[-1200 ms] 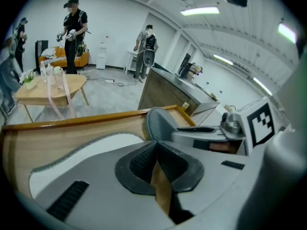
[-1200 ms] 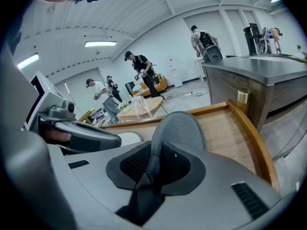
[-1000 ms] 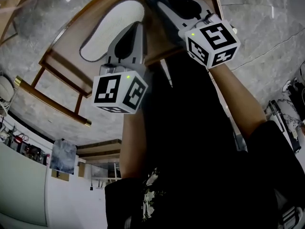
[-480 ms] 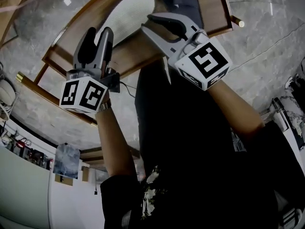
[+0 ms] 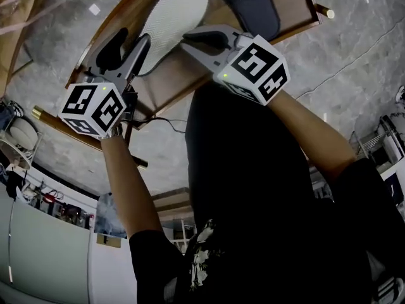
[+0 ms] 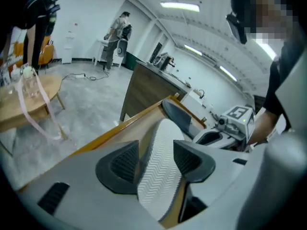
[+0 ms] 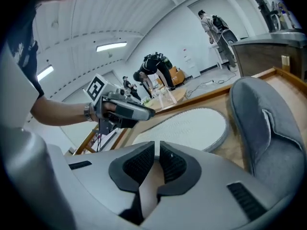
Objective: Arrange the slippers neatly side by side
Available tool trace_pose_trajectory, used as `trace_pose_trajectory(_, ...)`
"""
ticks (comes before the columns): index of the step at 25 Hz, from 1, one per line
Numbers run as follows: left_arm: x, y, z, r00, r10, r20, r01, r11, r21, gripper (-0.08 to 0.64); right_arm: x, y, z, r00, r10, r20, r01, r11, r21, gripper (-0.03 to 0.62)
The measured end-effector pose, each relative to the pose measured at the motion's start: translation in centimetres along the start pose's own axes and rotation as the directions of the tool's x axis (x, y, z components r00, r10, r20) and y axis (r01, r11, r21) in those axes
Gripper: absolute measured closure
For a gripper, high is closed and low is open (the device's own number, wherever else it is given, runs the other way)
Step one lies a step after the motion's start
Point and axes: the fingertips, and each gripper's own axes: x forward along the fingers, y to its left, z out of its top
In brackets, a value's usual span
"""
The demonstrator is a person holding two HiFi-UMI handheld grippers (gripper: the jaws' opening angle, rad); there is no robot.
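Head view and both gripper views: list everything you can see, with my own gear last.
Sole-up slipper with pale zigzag tread: one, whitish grey, on the table, left side.
Soft grey slipper: one, grey, on the table beside the first.
Wooden table with raised rim: one, brown, under both slippers.
Marbled stone floor: grey, all around.
Background people: several, far across the room.
Left hand-held gripper: one, grey, jaws just opened wide, sole-up slipper's end between them, unpressed.
Right hand-held gripper: one, grey, jaws just closing, nearly together, nothing seen between them.
Forearms: two, behind the grippers.
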Motion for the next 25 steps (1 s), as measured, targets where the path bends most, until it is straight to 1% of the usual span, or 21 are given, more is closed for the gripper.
trace_pose_trajectory(1, 0.0, 0.6, -0.3, 0.999, 0.017, -0.037, -0.016, 0.999, 0.034, 0.341, -0.1, -0.2, 0.0, 1.0, -0.005, 0.0, 0.005, 1.0, -0.002, 0.569)
trace_pose_trajectory(2, 0.2, 1.2, -0.6, 0.997, 0.023, -0.075, -0.02, 0.999, 0.05, 0.341, -0.1, -0.5, 0.1, 1.0, -0.015, 0.001, 0.015, 1.0, -0.007, 0.574)
trace_pose_trajectory(3, 0.5, 1.6, -1.1, 0.994, 0.017, -0.112, -0.012, 0.999, 0.048, 0.336, -0.2, -0.8, 0.1, 1.0, -0.025, 0.0, 0.025, 1.0, -0.011, 0.578)
trace_pose_trajectory(5, 1.3, 1.9, -2.3, 0.984, -0.022, -0.179, 0.025, 1.0, 0.015, 0.318, -0.2, -1.4, -0.1, 0.999, -0.044, -0.008, 0.044, 0.999, -0.012, 0.58)
trace_pose_trajectory(7, 1.8, 1.7, -3.2, 0.973, -0.065, -0.22, 0.063, 0.998, -0.018, 0.307, -0.2, -1.7, -0.3, 0.998, -0.06, -0.012, 0.06, 0.998, -0.006, 0.588)
trace_pose_trajectory(11, 2.0, 1.1, -3.3, 0.967, -0.117, -0.226, 0.104, 0.992, -0.067, 0.301, 0.1, -2.3, -0.6, 0.997, -0.075, -0.024, 0.075, 0.997, 0.021, 0.589)
trace_pose_trajectory(13, 2.0, 0.3, -3.7, 0.961, -0.136, -0.242, 0.126, 0.99, -0.058, 0.311, 0.3, -2.3, -1.0, 0.996, -0.079, -0.032, 0.081, 0.996, 0.044, 0.589)
trace_pose_trajectory(15, 1.8, -0.5, -4.1, 0.956, -0.137, -0.26, 0.137, 0.99, -0.02, 0.366, 0.5, -2.1, -1.5, 0.996, -0.082, -0.04, 0.084, 0.995, 0.057, 0.589)
trace_pose_trajectory(17, 1.7, -0.8, -4.4, 0.958, -0.114, -0.264, 0.125, 0.992, 0.027, 0.465, 0.7, -1.9, -1.8, 0.995, -0.085, -0.048, 0.087, 0.995, 0.045, 0.591)
trace_pose_trajectory(19, 1.6, -1.3, -4.5, 0.961, -0.106, -0.254, 0.123, 0.991, 0.051, 0.479, 0.9, -1.7, -2.0, 0.995, -0.084, -0.058, 0.085, 0.996, 0.025, 0.592)
trace_pose_trajectory(25, 0.5, -3.1, -4.2, 0.976, -0.123, -0.182, 0.131, 0.991, 0.033, 0.515, 0.7, -1.3, -1.9, 0.996, -0.079, -0.052, 0.08, 0.996, 0.034, 0.592)
